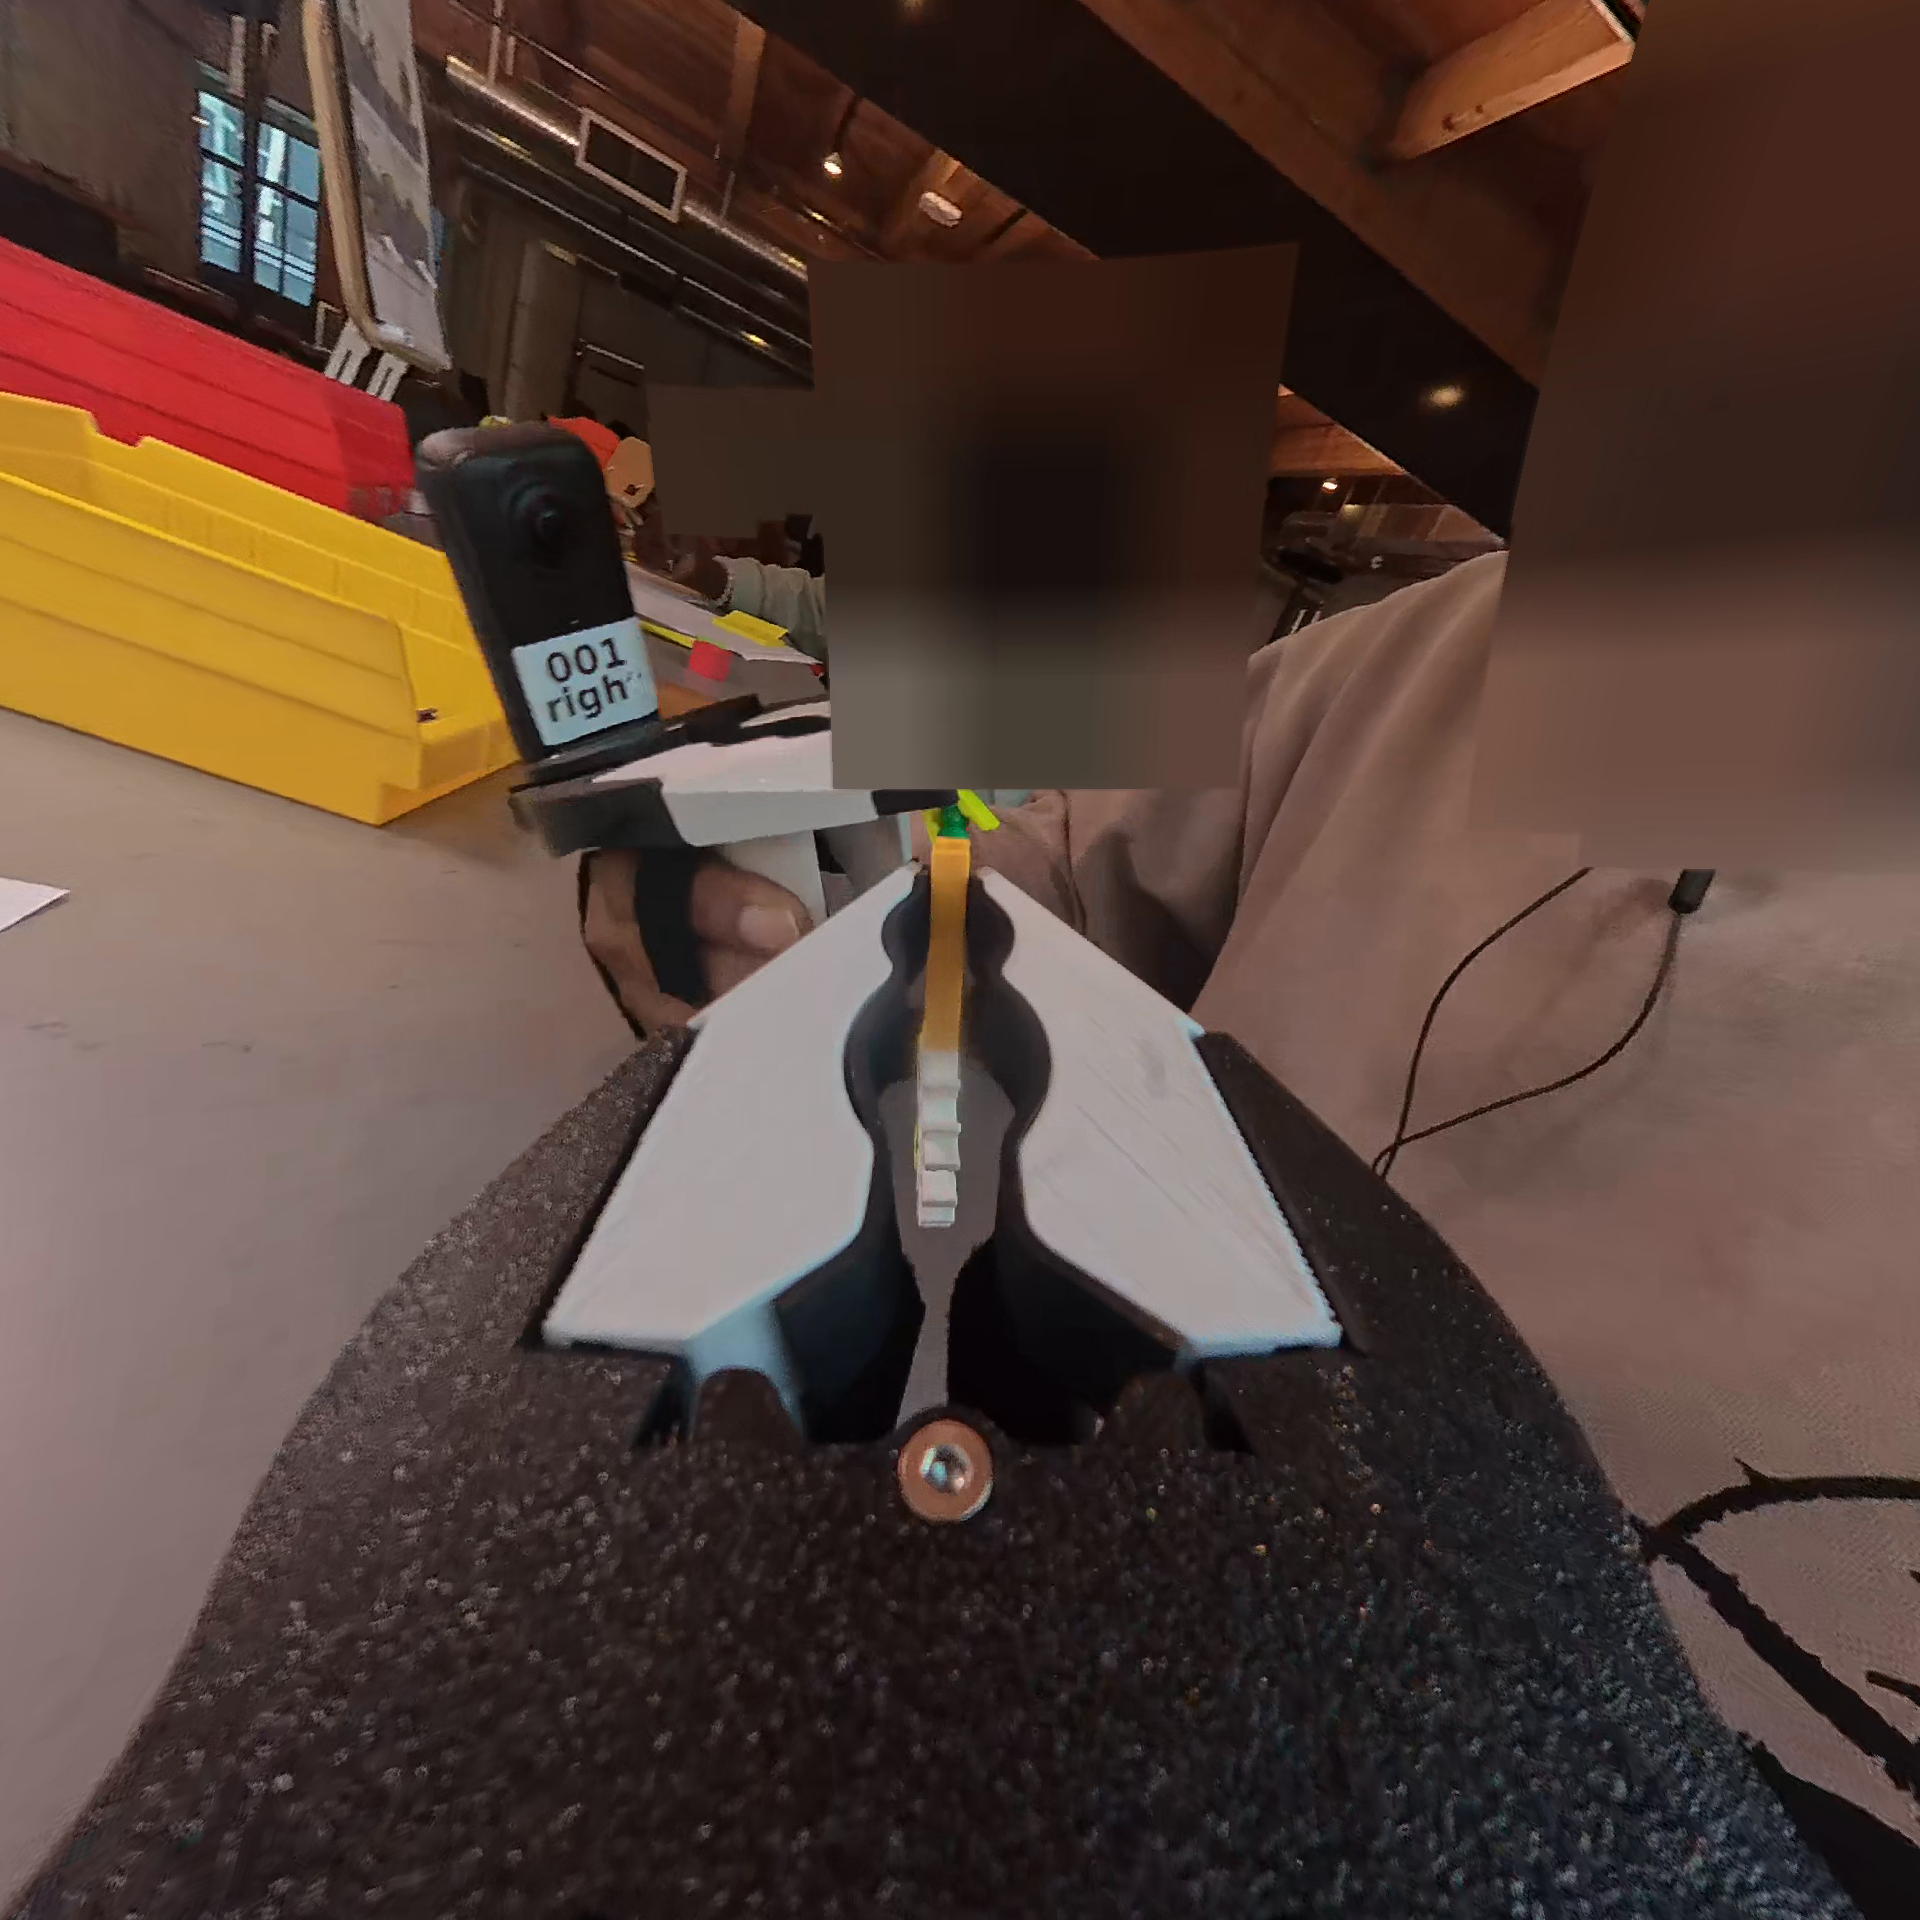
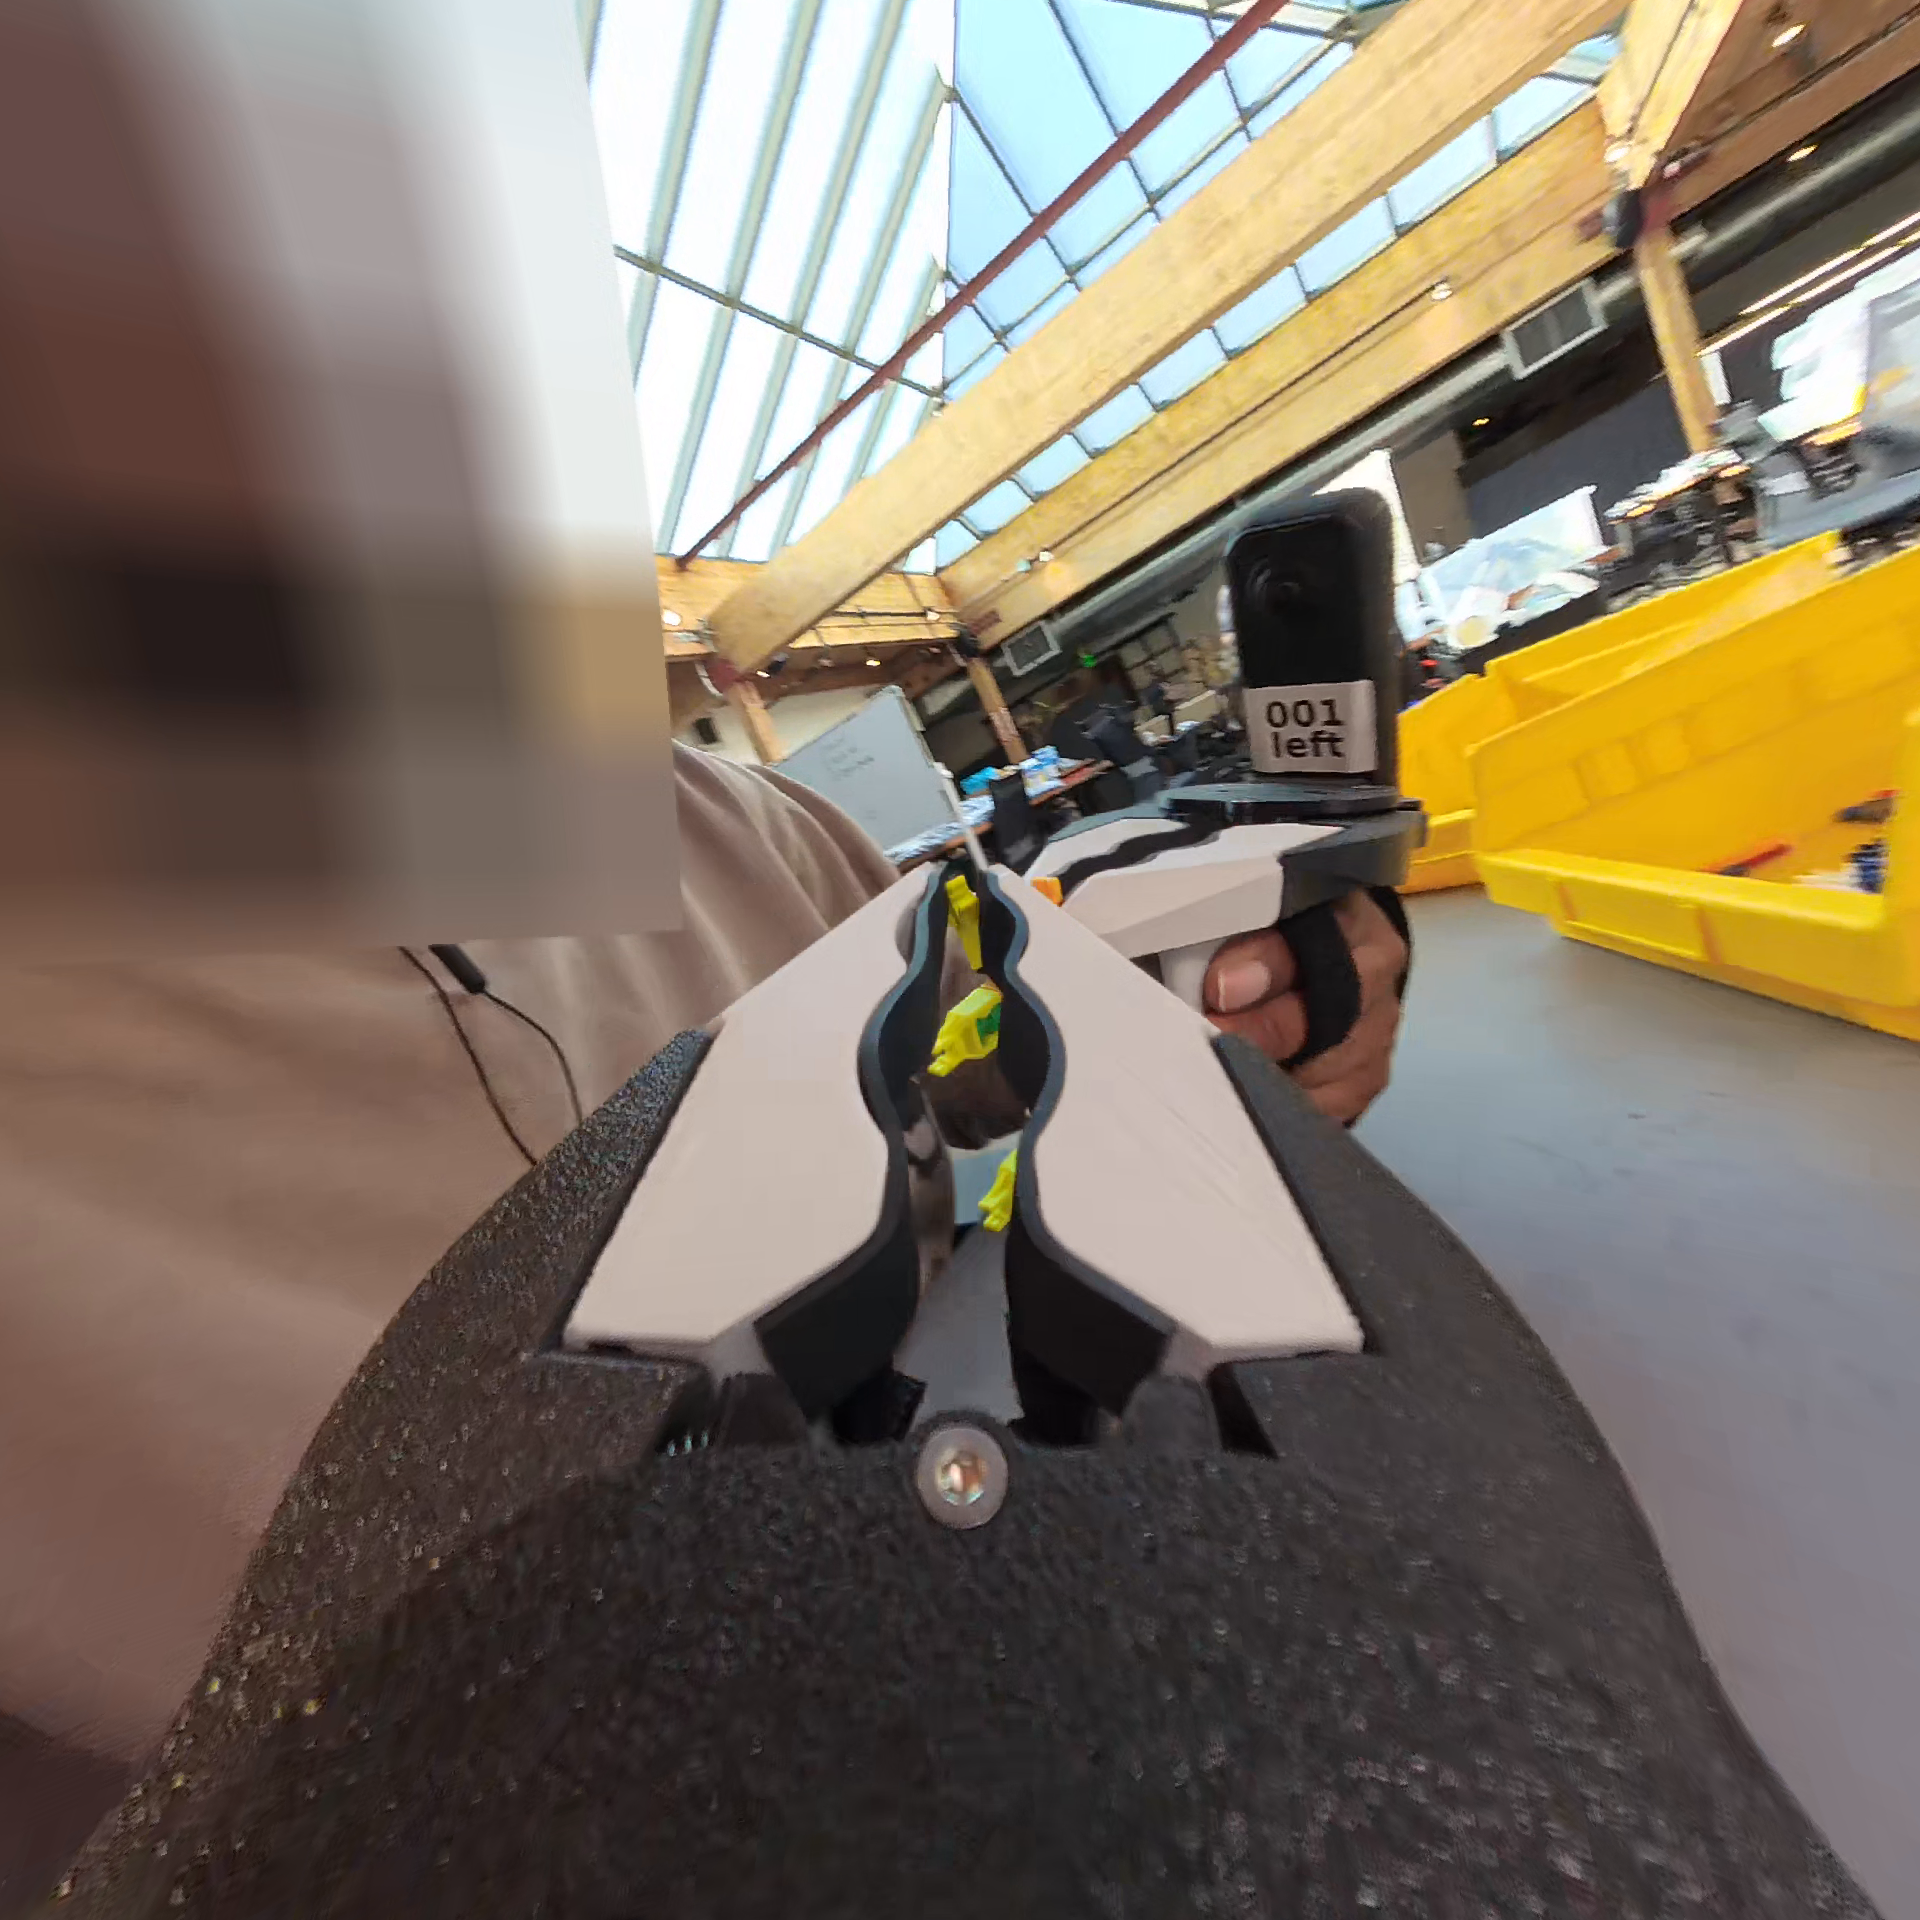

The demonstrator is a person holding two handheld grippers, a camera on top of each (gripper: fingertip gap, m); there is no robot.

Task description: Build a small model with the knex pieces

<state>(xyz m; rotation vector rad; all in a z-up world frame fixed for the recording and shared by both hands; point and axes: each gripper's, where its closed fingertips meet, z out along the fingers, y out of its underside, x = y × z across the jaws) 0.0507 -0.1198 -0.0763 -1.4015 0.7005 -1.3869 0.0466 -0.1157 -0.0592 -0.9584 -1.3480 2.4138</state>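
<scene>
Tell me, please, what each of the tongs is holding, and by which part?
The left tongs pinch an orange-and-white strip by its orange end. The right tongs clamp a yellow-green plastic piece; which part cannot be told.

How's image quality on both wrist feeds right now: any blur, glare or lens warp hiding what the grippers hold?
Left wrist view: dim, warm indoor light, no glare; the orange and white strip in the left gripper is slightly motion-blurred. Right wrist view: bright skylight behind, nearly washed out; the yellow-green piece in the right gripper stays readable. Both views bend towards the edges.
</scene>
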